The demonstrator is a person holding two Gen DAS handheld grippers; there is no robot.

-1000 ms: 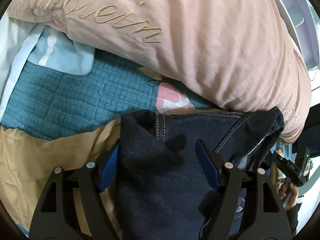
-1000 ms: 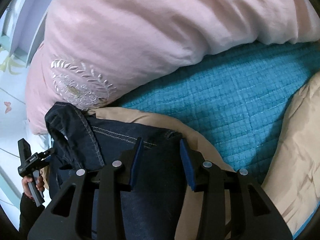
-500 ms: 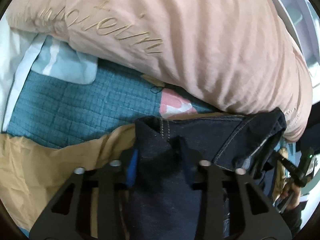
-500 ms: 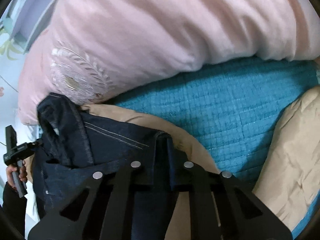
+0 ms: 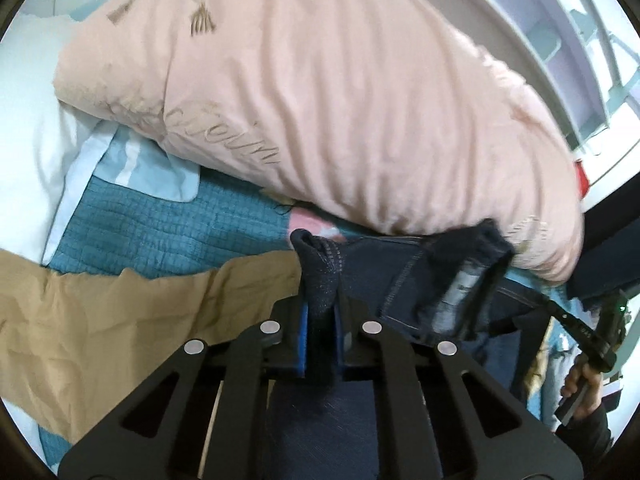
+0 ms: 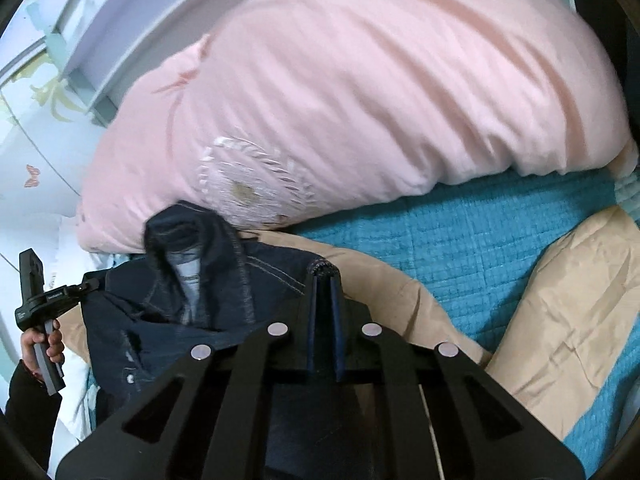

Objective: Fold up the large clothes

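Both claws pinch the jeans' (image 5: pixel 404 280) waistband edge.

It was a home bedroom: a bed covered with a teal quilted bedspread (image 6: pixel 500 240), a bulky pink embroidered duvet (image 5: pixel 340 92) heaped across it, a white pillow (image 5: pixel 36 168) at one edge, and pale butterfly-patterned wallpaper (image 6: pixel 28 176) behind.

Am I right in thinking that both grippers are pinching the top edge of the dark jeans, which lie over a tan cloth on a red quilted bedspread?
Not quite: the quilted bedspread is teal, not red, as the right wrist view shows. The rest holds: the left gripper and the right gripper each pinch the top edge of the dark jeans, which lie over the tan cloth.
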